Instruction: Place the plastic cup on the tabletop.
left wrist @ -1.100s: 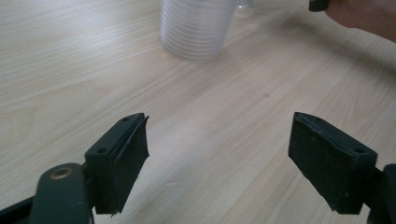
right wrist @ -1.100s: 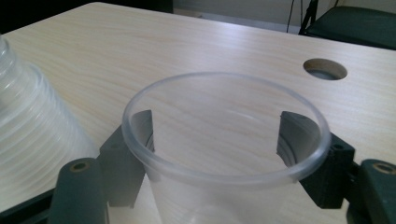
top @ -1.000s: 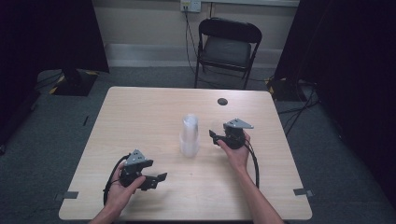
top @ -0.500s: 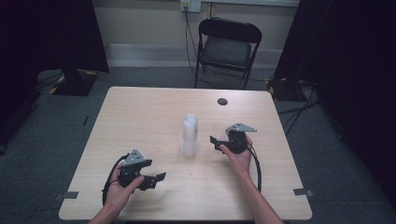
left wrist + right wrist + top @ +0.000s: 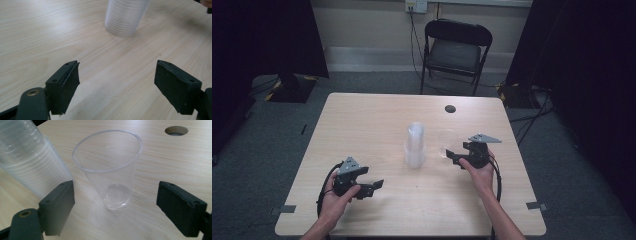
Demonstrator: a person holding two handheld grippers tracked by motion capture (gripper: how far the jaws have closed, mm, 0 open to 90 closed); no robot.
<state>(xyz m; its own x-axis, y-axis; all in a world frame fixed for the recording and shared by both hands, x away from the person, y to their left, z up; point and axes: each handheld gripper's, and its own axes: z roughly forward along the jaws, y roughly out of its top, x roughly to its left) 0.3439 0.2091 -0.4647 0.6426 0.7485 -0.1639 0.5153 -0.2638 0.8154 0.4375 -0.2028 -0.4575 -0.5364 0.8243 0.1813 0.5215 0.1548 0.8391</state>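
A single clear plastic cup [image 5: 110, 170] stands upright on the table, mouth up, between the jaws of my right gripper [image 5: 116, 197], which is open and not touching it. In the high view this cup [image 5: 445, 142] is just ahead of the right gripper [image 5: 451, 156]. A tall stack of clear cups [image 5: 415, 145] stands upside down at the table's middle, left of the single cup. The stack [image 5: 27, 162] is beside the right gripper's left jaw. My left gripper [image 5: 373, 186] rests open near the front left, and the stack [image 5: 125, 17] is well ahead of its jaws [image 5: 117, 82].
The light wooden table [image 5: 362, 125] has a round cable hole [image 5: 450, 108] at the back right. A black folding chair [image 5: 455, 47] stands behind the table. Cables trail from both grippers toward the near edge.
The right gripper has drawn back slightly toward the near right, and the single cup now stands free in front of it. The left gripper has stayed put.
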